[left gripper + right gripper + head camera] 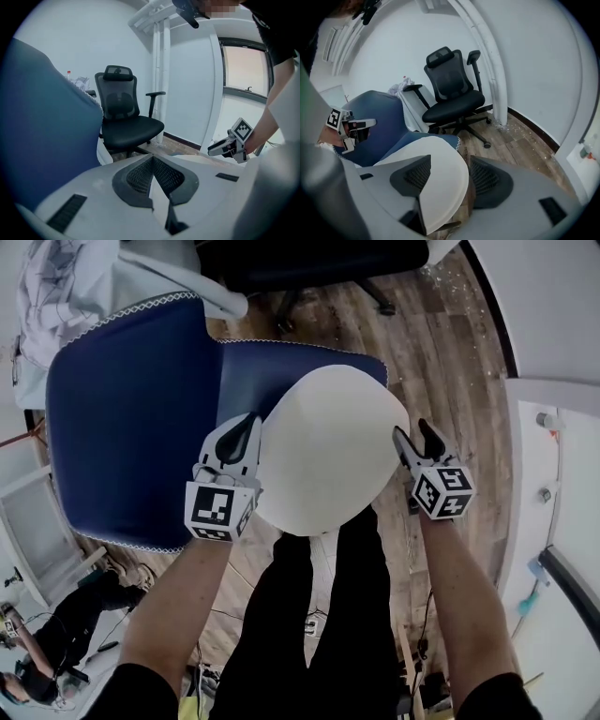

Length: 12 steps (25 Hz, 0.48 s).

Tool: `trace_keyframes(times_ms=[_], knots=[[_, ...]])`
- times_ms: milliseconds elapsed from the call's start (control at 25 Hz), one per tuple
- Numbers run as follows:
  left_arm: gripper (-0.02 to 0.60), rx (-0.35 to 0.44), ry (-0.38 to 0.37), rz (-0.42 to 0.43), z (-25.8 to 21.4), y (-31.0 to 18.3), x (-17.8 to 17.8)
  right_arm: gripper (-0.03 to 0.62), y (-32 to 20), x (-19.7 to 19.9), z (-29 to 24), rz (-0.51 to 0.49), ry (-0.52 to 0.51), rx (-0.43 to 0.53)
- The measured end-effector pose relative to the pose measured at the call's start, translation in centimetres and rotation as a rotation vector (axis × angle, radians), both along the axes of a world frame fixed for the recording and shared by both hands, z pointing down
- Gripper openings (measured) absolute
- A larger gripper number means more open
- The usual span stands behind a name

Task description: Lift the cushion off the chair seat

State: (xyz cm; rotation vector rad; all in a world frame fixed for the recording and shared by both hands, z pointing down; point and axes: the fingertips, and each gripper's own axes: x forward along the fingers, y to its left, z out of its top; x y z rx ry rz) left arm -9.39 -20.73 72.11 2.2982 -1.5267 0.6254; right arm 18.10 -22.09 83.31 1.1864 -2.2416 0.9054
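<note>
Left hand-held gripper [246,427]: pinched shut on the cushion [328,451] at its left rim, bearing it.
Right hand-held gripper [412,432]: jaws apart, right rim loose between them.
Chair seat [131,418]: blue, behind the cushion at centre frame.

A black mesh office chair [457,108] with a headrest stands on the worn wood-plank floor [441,362], close to plain white walls [187,84] and a white upright post [161,79]. A dark-framed window [246,70] glows with warm, pale daylight.

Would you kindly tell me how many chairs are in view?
2: the blue chair beneath the white cushion, and a black office chair beyond it near the wall. Others may be hidden.
</note>
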Motion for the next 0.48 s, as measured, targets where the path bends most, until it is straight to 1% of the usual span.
trace_keyframes(times_ms=[160,320,480], knots=[[0.005,-0.001,-0.003,0.013,0.4,-0.7,0.1,0.278,-0.3,-0.2,1.1,0.001,-0.002,-0.024],[0.005,-0.010,0.001,0.010,0.9,-1.1,0.3,0.293,-0.3,-0.6,2.4,-0.013,-0.029,-0.064],[0.005,-0.044,0.007,0.035,2.3,0.2,1.8,0.314,0.0,-0.9,3.9,-0.023,-0.040,-0.096]])
